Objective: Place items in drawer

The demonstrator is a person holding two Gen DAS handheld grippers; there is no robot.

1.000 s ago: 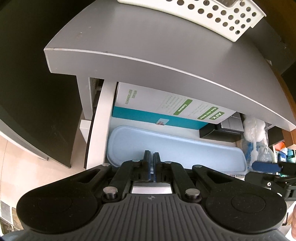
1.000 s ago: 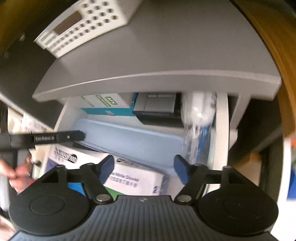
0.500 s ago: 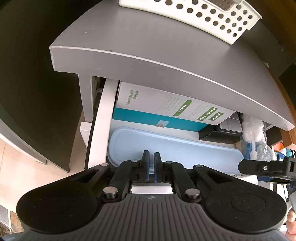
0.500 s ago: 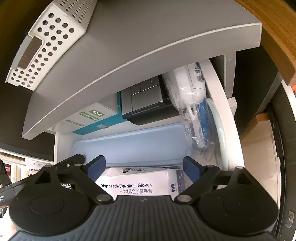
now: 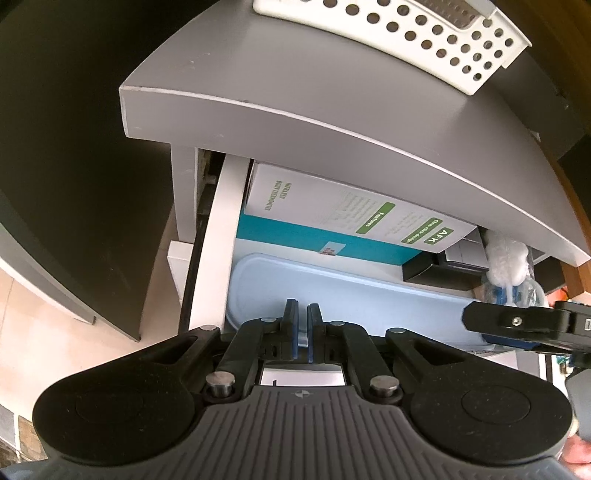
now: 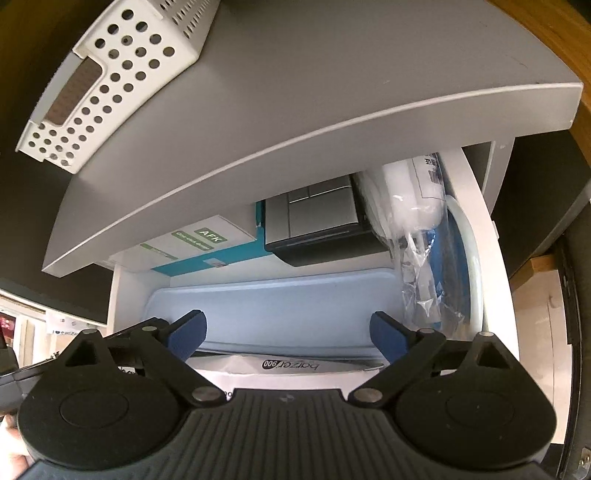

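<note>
a: looking into the open drawer (image 6: 476, 236) under the grey table (image 6: 332, 85), what's in there?

b: a pale blue tray (image 6: 295, 310) lies flat across the middle. behind it, a white and teal thermometer box (image 5: 332, 221) on the left side, a black and silver box (image 6: 314, 221) beside it, and a clear bag with white and blue items (image 6: 417, 229) along the right wall. in front of the tray, a white glove box (image 6: 288, 371) marked "barizer 900" lies at the near edge.

a: and the left tongs (image 5: 303, 328)?

b: pressed nearly together, only a thin slit between the blue pads, nothing pinched that i can see. they sit over the near left part of the blue tray.

a: the right tongs (image 6: 288, 332)?

b: spread wide, empty, one pad on each side of the view, hovering above the glove box and the tray's front edge. from the left wrist view one black finger (image 5: 517, 321) of them shows at the right, over the drawer.

a: anything on the table?

b: a white perforated basket (image 5: 424, 33) stands on top, toward the back.
</note>
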